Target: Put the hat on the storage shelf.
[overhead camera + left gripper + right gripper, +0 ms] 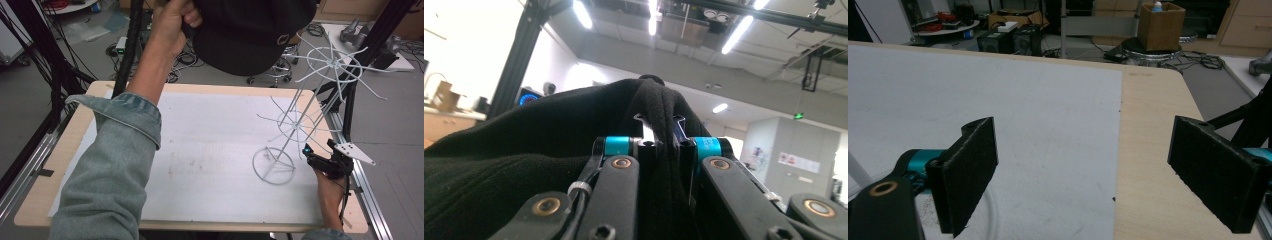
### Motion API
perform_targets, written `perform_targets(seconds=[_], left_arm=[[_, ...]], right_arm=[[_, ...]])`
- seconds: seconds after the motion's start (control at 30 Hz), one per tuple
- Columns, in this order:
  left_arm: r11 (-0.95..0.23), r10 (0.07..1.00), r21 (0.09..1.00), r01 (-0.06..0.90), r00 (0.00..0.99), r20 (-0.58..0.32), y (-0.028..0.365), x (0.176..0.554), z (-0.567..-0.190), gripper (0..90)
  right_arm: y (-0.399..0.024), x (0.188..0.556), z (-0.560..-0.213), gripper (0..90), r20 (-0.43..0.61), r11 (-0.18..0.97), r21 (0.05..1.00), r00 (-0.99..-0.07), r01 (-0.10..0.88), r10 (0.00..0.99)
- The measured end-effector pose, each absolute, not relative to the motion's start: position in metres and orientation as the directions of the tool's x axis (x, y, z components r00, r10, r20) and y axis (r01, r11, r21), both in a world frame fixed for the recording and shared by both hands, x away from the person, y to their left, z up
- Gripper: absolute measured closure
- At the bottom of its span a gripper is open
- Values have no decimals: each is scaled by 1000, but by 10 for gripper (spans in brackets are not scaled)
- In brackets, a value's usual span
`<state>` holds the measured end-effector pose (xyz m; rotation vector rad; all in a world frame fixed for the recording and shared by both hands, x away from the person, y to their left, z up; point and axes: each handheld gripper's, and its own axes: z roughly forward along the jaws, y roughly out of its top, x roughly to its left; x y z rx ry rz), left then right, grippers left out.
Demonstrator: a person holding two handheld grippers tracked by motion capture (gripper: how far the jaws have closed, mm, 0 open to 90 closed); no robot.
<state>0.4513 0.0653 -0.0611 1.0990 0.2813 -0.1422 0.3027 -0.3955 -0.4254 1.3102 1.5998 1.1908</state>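
Note:
A black cap is held high above the table's far edge by the person's raised left hand. In the left gripper view the black cap drapes over the jaws, and my left gripper is shut on a fold of its fabric. A white wire rack with a ring base and spoked tiers stands on the table's right side. My right gripper rests low beside the rack's base, and in the right gripper view this gripper is open, with nothing between its pads.
A white mat covers most of the wooden table. Black frame posts rise at the far left and right. A cardboard box and cables lie on the floor beyond the table.

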Motion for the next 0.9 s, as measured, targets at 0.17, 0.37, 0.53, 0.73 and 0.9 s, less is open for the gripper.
perform_targets(seconds=[0.17,0.37,0.53,0.73,0.9], left_arm=[[430,14,850,305,939,-344,54,463,-68,853],[437,-7,832,340,927,-375,48,472,-74,853],[419,-13,831,366,918,-397,45,476,-76,852],[409,-35,824,392,909,-415,42,480,-78,852],[406,-70,819,405,907,-414,36,480,-79,852]], right_arm=[[-396,303,-426,118,10,54,953,-209,297,978],[-396,303,-426,118,1,62,953,-207,297,978],[-396,303,-426,118,5,59,951,-208,302,978],[-395,303,-426,118,1,62,953,-210,296,978],[-395,303,-426,118,2,63,952,-210,300,978]])
